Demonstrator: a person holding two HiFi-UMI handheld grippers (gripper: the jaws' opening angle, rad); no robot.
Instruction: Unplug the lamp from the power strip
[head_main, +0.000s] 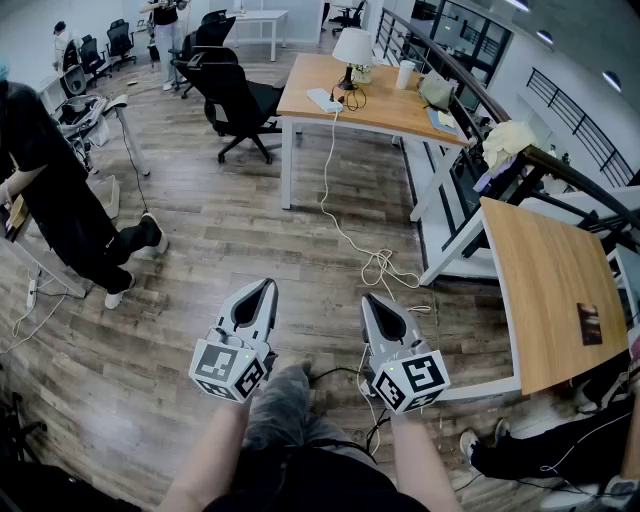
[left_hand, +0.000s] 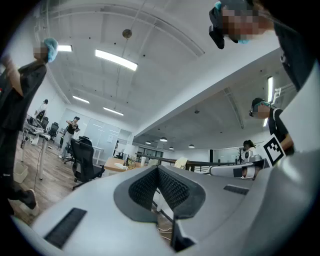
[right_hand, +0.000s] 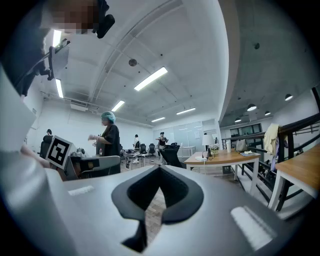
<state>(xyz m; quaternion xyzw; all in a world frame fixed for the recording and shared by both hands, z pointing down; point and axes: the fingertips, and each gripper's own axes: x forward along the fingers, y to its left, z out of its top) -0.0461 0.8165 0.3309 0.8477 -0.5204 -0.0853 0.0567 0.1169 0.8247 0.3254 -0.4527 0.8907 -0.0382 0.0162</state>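
Left gripper (head_main: 266, 287) and right gripper (head_main: 368, 299), both pressed together and empty, hover well apart from the far table (head_main: 400, 112), where the lamp (head_main: 353, 48) stands just beside the power strip (head_main: 324, 99), apparently plugged in.

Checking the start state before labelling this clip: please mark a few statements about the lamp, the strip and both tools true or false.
1. The lamp and power strip sit on the far table. True.
2. The left tool grips the power strip. False: it is shut on nothing, well short of the table.
3. The right tool is shut and empty. True.
4. The black chair stands on the table. False: it stands on the floor beside it.
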